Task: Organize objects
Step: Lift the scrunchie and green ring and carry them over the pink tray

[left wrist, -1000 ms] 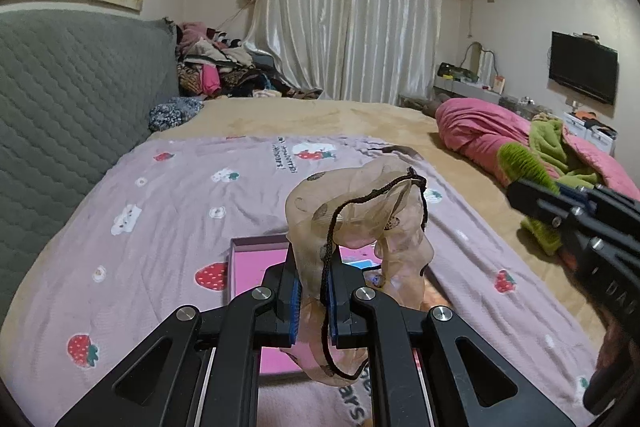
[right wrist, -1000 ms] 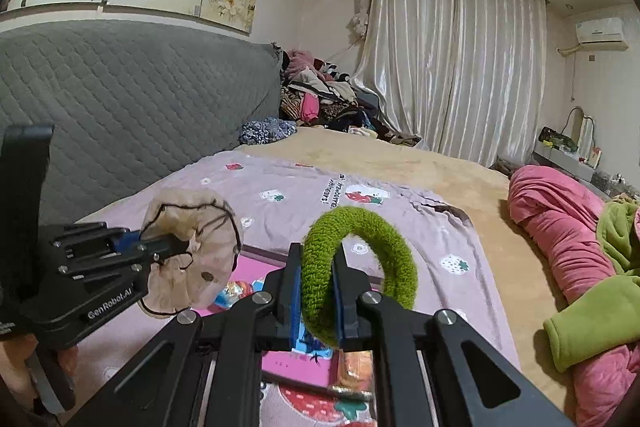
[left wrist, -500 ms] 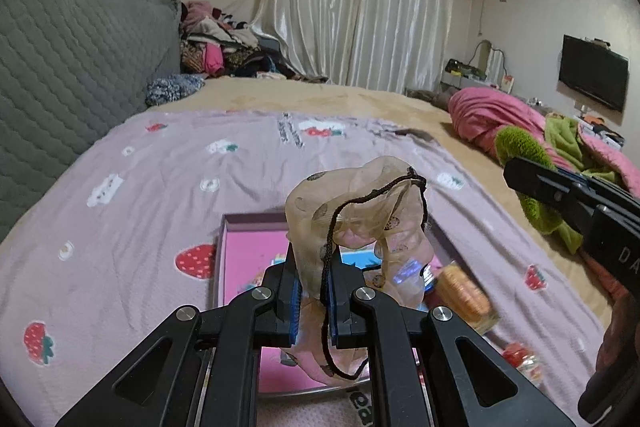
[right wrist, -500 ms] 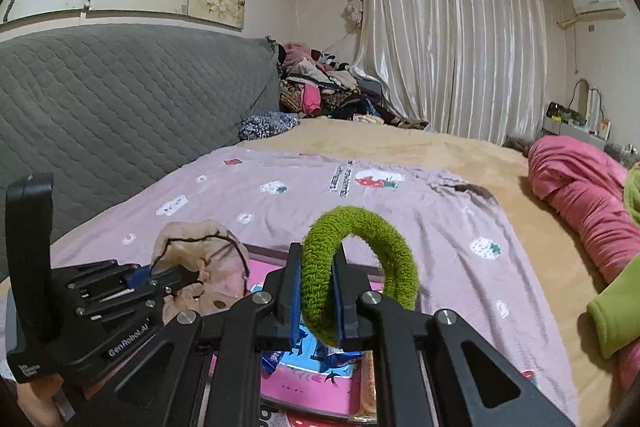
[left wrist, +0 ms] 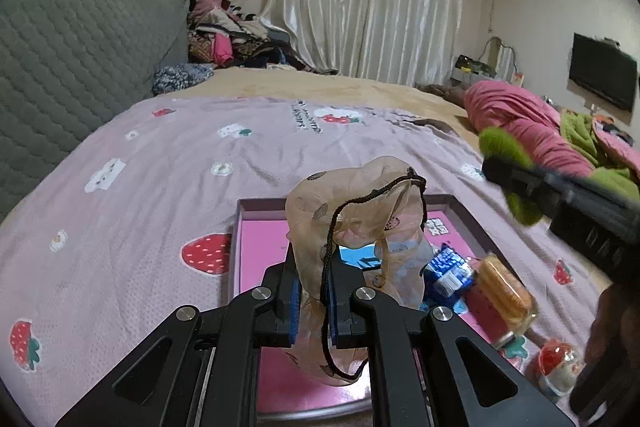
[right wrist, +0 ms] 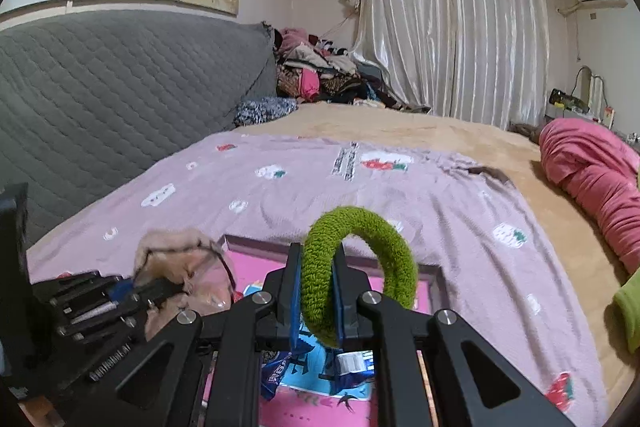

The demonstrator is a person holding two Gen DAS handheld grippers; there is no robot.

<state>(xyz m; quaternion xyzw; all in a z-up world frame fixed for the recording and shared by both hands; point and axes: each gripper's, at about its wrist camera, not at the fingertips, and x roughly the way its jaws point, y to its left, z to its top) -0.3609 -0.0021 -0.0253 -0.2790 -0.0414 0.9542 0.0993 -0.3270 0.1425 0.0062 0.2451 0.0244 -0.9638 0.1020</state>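
My left gripper (left wrist: 314, 293) is shut on a sheer beige scrunchie (left wrist: 356, 211) with a black cord, held just above a pink tray (left wrist: 256, 251) on the bed. My right gripper (right wrist: 316, 291) is shut on a fuzzy green scrunchie (right wrist: 360, 255), also over the pink tray (right wrist: 256, 267). The left view shows the right gripper (left wrist: 560, 195) at the right with the green scrunchie (left wrist: 508, 155) at its tip. In the right view the left gripper (right wrist: 120, 299) sits low at the left with the beige scrunchie (right wrist: 184, 259).
Blue snack packets (left wrist: 448, 271) lie in the tray, with a wrapped biscuit pack (left wrist: 506, 293) at its right rim. A small red-topped item (left wrist: 558, 363) lies on the lilac strawberry sheet (left wrist: 160, 187). A grey quilted headboard (right wrist: 100, 87) stands left; pink and green bedding (left wrist: 532, 131) lies right.
Both grippers have sunk toward the bed and moved forward, each still holding its scrunchie. The pink tray and snacks now show larger and closer beneath them.
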